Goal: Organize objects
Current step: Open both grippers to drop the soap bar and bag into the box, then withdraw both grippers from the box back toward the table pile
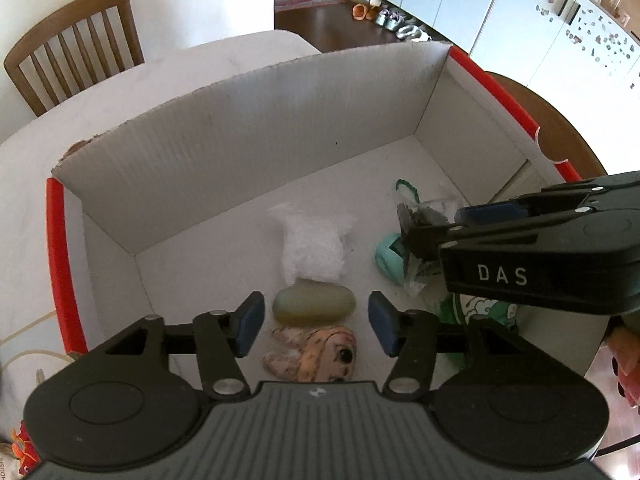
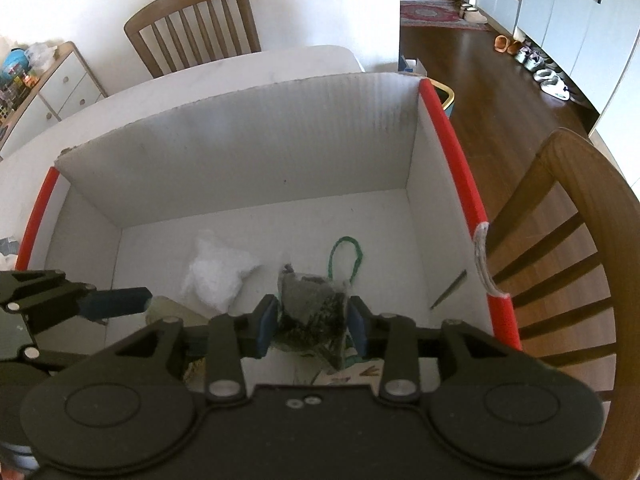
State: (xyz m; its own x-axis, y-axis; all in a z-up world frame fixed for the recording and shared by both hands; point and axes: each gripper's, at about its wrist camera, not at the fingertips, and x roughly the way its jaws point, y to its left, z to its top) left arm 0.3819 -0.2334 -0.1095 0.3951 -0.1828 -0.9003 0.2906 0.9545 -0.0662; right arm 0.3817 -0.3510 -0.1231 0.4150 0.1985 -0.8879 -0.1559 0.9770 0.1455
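A white cardboard box (image 1: 240, 140) with red edge strips stands on a white table. On its floor lie a white fluffy wad (image 1: 312, 246), a pale green oval piece (image 1: 314, 304), a pink plush toy (image 1: 316, 354), a teal round thing (image 1: 388, 256) and a clear bag of dark bits (image 2: 312, 304). My left gripper (image 1: 316, 322) hangs open over the oval piece, its pads well clear on both sides. My right gripper (image 2: 311, 326) reaches into the box from the right. The bag sits between its blue pads with a thin gap on each side.
A green cord loop (image 2: 346, 256) lies behind the bag, and a thin stick (image 2: 448, 290) leans near the right wall. A printed green cloth (image 1: 480, 308) lies under the right gripper. Wooden chairs stand behind the table (image 2: 192, 20) and to the right (image 2: 560, 240).
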